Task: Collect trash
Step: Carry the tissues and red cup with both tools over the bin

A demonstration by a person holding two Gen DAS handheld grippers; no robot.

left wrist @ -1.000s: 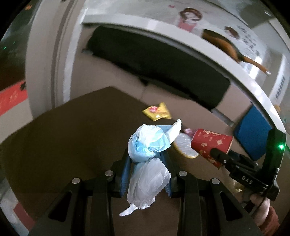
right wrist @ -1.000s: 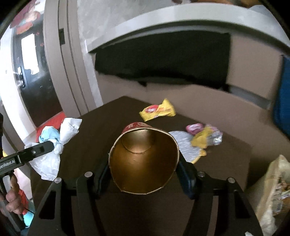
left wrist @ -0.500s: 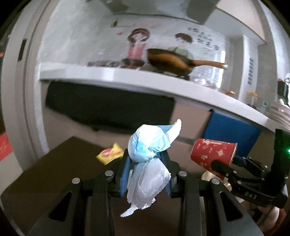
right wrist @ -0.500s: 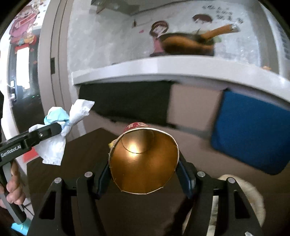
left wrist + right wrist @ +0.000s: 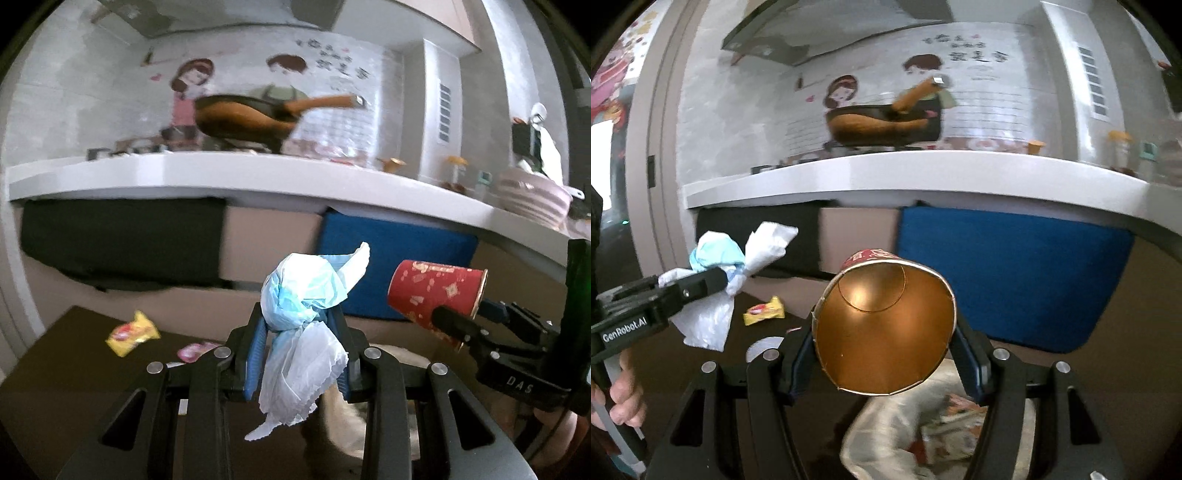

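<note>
A crumpled white-and-blue tissue wad [image 5: 301, 314] is sitting clamped between the left gripper [image 5: 299, 343] pads. At three o'clock, the right gripper [image 5: 886, 354] is pinching a red paper cup [image 5: 436, 295] lying sideways. A yellow snack wrapper [image 5: 133, 332] is lying at nine o'clock on the dark table [image 5: 74, 369].

Trash bag [image 5: 886, 435] contents blurred, cut by bottom edge; wok [image 5: 240, 122] on counter motion-blurred.

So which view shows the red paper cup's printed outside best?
The left wrist view: the red paper cup appears side-on in the right gripper, gold print visible. The right wrist view looks into the cup's golden inside, showing only a sliver of red.
</note>
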